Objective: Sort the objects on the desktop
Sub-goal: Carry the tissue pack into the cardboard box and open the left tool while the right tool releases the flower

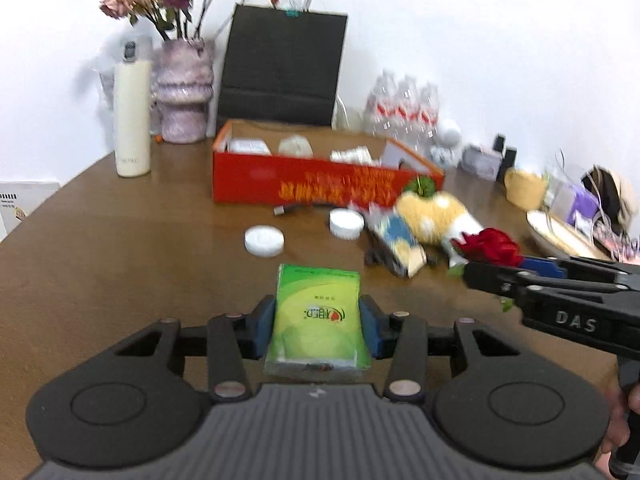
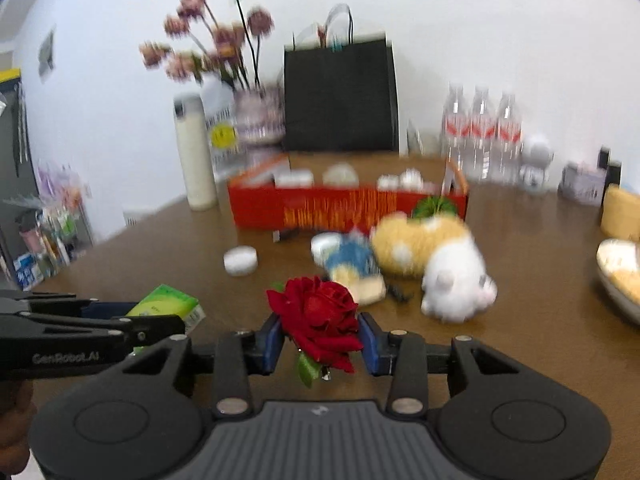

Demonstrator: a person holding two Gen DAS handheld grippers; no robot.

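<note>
My left gripper (image 1: 318,322) is shut on a green tissue pack (image 1: 318,312), held above the brown table (image 1: 120,264). The pack also shows in the right wrist view (image 2: 168,306), at the left. My right gripper (image 2: 320,344) is shut on a red rose (image 2: 316,314), also seen in the left wrist view (image 1: 492,246) at the right. A red open box (image 1: 320,184) with several small items inside stands behind, mid-table. Two white round lids (image 1: 264,241) (image 1: 346,223), a blue and yellow packet (image 1: 400,242) and a yellow and white plush toy (image 2: 432,260) lie in front of the box.
At the back stand a cream bottle (image 1: 133,116), a vase of dried flowers (image 1: 184,92), a black paper bag (image 1: 282,66) and water bottles (image 1: 404,108). A plate (image 2: 616,276) and small items crowd the right edge. A shelf (image 2: 44,232) stands far left.
</note>
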